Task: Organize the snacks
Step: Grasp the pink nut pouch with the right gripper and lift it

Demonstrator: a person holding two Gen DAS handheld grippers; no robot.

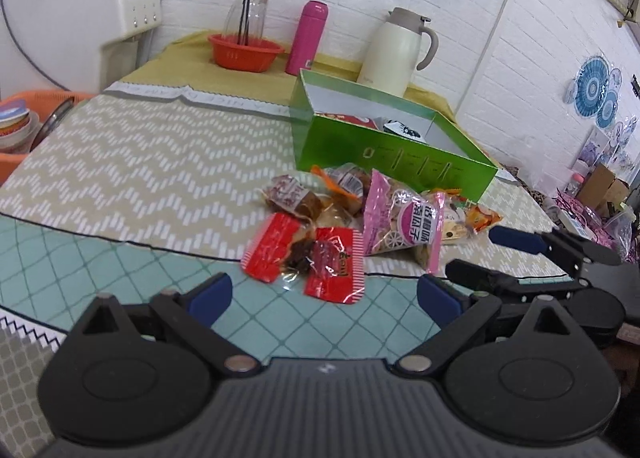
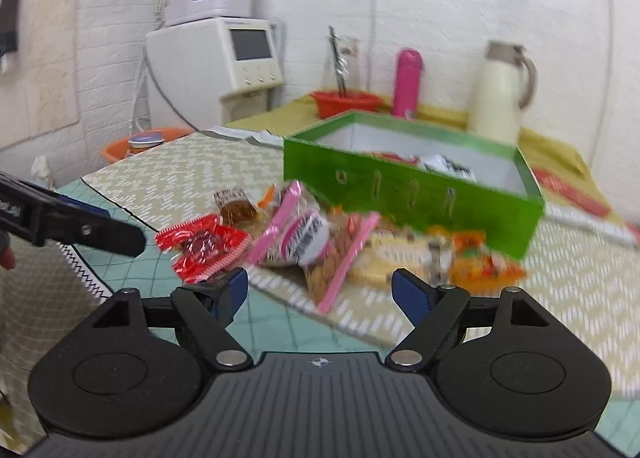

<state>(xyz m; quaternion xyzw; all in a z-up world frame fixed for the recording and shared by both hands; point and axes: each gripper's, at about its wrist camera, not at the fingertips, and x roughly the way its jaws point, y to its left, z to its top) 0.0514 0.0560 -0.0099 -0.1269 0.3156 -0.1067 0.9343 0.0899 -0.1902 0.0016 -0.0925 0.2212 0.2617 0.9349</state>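
Note:
A pile of snack packets lies on the tablecloth in front of an open green box that holds a few packets. Nearest is a red-wrapped packet, then a pink-edged bag, brown wrapped snacks and orange packets. My left gripper is open just short of the red packet, holding nothing. At the right of the pile my right gripper is open and empty, close to the pink bag.
Behind the box stand a pink bottle, a cream thermos jug and a red basket with a glass carafe. A white dispenser and an orange basin are at the left; clutter sits beyond the right edge.

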